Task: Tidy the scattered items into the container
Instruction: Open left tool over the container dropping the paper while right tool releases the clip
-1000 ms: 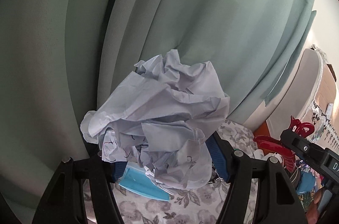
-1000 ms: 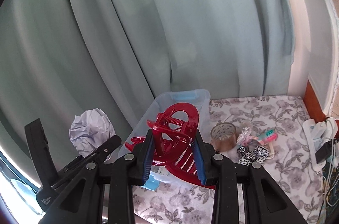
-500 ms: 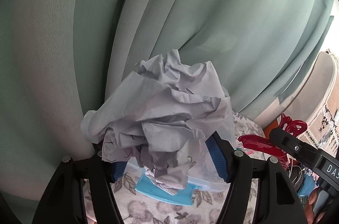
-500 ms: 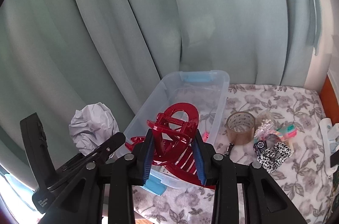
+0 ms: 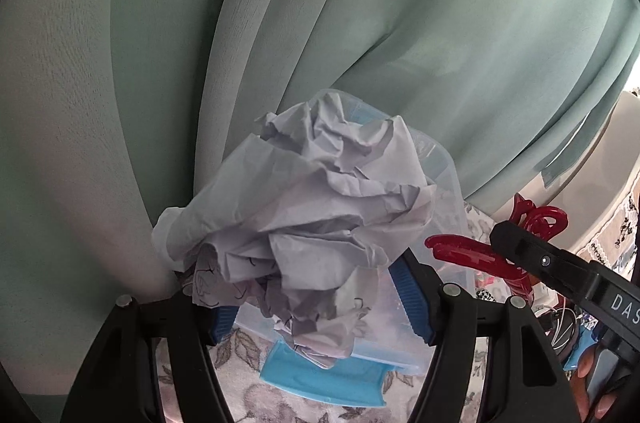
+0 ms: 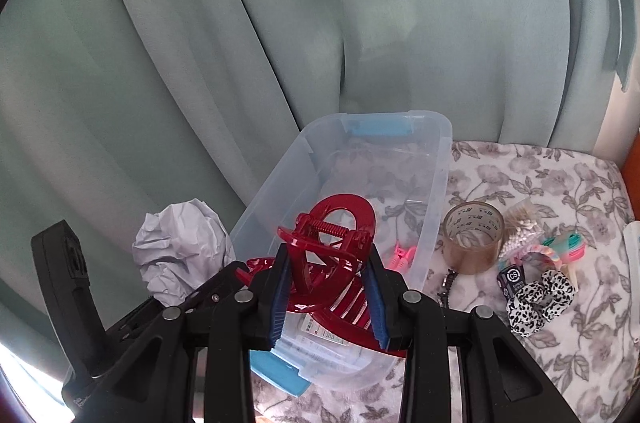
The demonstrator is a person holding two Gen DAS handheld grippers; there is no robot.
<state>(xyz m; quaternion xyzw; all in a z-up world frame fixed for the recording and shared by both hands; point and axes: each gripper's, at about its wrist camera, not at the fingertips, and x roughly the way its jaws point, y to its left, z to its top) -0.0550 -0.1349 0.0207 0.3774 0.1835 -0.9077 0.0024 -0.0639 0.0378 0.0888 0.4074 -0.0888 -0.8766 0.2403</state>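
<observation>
White letters "DAS" show on the right gripper (image 5: 516, 263) body at the left wrist view's lower right; it clamps a red hair claw (image 6: 332, 255) over the clear container (image 6: 436, 159). The left gripper (image 5: 316, 303) grips crumpled paper (image 5: 312, 215), hiding most of the bin. A tape roll (image 6: 472, 239) stands just right of it on floral cloth (image 6: 560, 175), curtain (image 6: 200, 43) behind

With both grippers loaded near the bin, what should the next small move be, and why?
Probably lower the right gripper a little further over the clear bin and open it. Its pads already clamp the red hair claw, which sits above the bin's open interior. The left gripper holds the crumpled paper at the bin's near end and could follow.
</observation>
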